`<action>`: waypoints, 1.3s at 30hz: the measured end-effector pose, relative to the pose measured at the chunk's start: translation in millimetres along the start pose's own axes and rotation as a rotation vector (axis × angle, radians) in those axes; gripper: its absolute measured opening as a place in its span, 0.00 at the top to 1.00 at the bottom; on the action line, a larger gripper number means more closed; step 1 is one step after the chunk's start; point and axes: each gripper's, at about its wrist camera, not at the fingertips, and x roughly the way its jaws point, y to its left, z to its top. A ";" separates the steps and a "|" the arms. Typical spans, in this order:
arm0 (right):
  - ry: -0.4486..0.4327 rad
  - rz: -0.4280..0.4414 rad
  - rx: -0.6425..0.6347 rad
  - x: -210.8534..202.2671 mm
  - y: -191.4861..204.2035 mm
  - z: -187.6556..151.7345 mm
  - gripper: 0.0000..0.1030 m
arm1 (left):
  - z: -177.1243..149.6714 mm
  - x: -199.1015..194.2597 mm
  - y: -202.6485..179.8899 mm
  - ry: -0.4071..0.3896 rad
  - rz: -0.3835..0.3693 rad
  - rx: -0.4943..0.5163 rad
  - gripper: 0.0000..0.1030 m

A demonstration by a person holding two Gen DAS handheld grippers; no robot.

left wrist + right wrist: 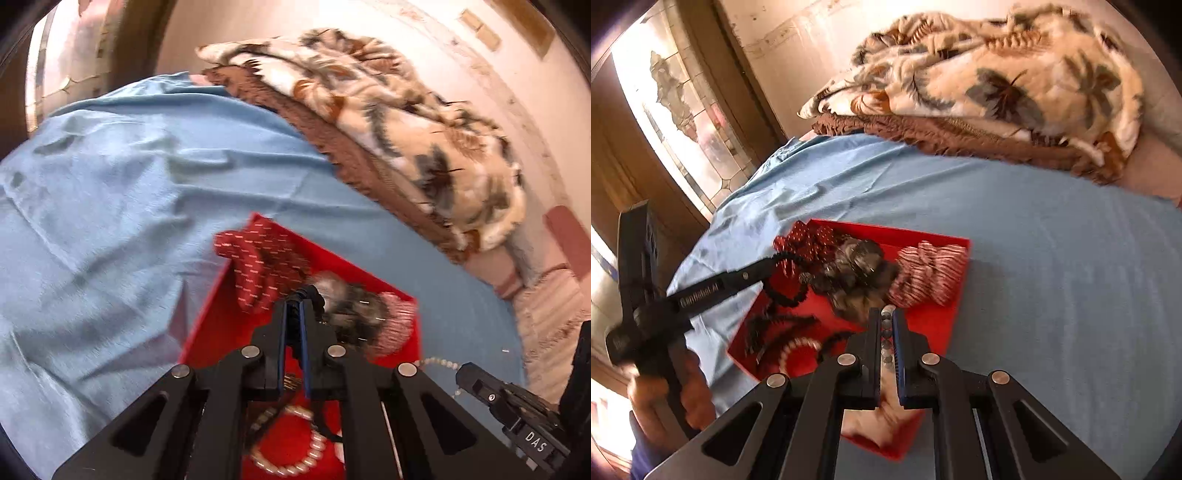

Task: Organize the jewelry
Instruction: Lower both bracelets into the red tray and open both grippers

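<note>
A red tray (934, 325) lies on the blue bedsheet (1052, 277). It holds a red dotted scrunchie (809, 236), a grey scrunchie (857, 273), a striped pink scrunchie (931, 269), a pearl bracelet (295, 458) and dark hair clips (775, 325). My left gripper (294, 306) is shut on a black beaded strand (786, 291) that hangs over the tray's left side. My right gripper (886, 317) is shut on a string of grey pearl beads (886, 332) above the tray's near part. The right gripper's finger (480, 380) shows in the left wrist view with pearls (439, 363) trailing from it.
A folded leaf-patterned blanket (997, 85) with a brown fringe lies at the back of the bed. A wall and a glazed door (683, 110) stand at the left. A pink pillow (565, 236) lies at the far right. The person's hand (665, 398) holds the left gripper.
</note>
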 end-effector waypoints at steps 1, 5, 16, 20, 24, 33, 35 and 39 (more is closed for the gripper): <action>0.021 -0.007 0.007 11.9 -0.4 1.6 0.93 | -0.2 3.8 0.1 0.004 0.038 0.008 0.94; 0.098 -0.046 0.017 46.6 -7.8 -2.1 0.93 | -3.9 16.5 0.1 0.032 0.176 0.055 0.94; 0.160 -0.111 -0.028 62.4 -8.7 -17.5 0.87 | -5.1 10.3 -1.2 0.000 0.199 0.061 0.72; 0.116 -0.107 -0.055 45.9 -1.4 -20.9 0.56 | -5.4 -1.5 -2.6 -0.043 0.194 0.060 0.65; 0.090 -0.110 -0.069 24.9 -1.6 -28.0 0.55 | -7.8 -11.6 -7.2 -0.076 0.198 0.072 0.57; -0.001 -0.148 -0.004 -39.6 -32.9 -61.7 0.49 | -27.1 -44.0 -29.6 -0.198 0.240 0.168 0.39; -0.028 -0.179 -0.015 -55.3 -38.0 -74.0 0.43 | -35.6 -52.5 -34.6 -0.223 0.244 0.187 0.35; -0.095 -0.297 -0.073 -85.3 -49.2 -104.7 0.41 | -58.1 -67.9 -50.4 -0.312 0.286 0.253 0.24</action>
